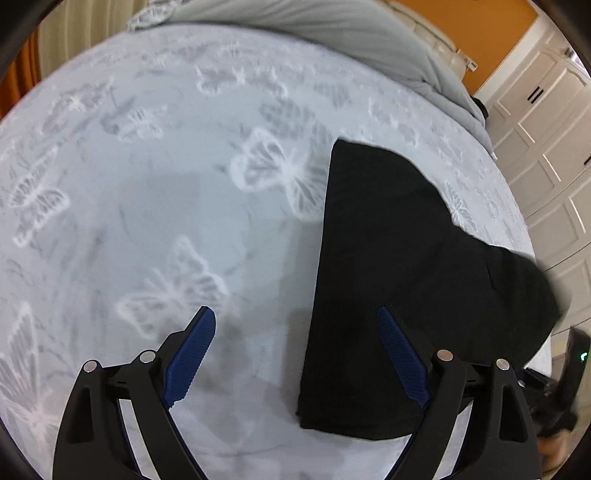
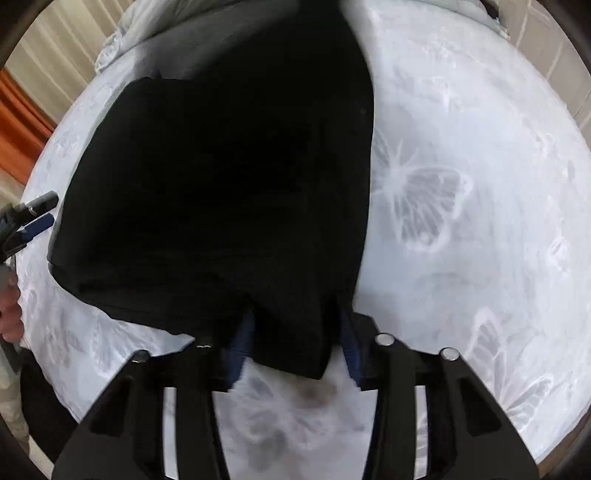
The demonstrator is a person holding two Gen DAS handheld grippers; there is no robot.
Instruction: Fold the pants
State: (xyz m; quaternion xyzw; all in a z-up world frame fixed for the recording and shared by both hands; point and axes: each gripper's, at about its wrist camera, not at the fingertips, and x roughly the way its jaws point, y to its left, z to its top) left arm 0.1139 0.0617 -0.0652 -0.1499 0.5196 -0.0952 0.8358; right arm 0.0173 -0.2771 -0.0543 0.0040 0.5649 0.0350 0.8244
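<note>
My left gripper (image 1: 295,354) stands wide apart over the bedspread (image 1: 147,206) with nothing between its pads, while my right gripper (image 2: 295,350) has its blue fingers (image 2: 240,347) spread with a corner of the black pants (image 2: 221,184) hanging between them; I cannot tell if a pad touches cloth. The pants lie folded into a compact dark stack on the bed, so I judge folding nearly done, perhaps only smoothing left. Around it: pale butterfly-print cover, grey duvet (image 1: 332,33), white cupboards (image 1: 546,122), orange wall (image 1: 480,44).
</note>
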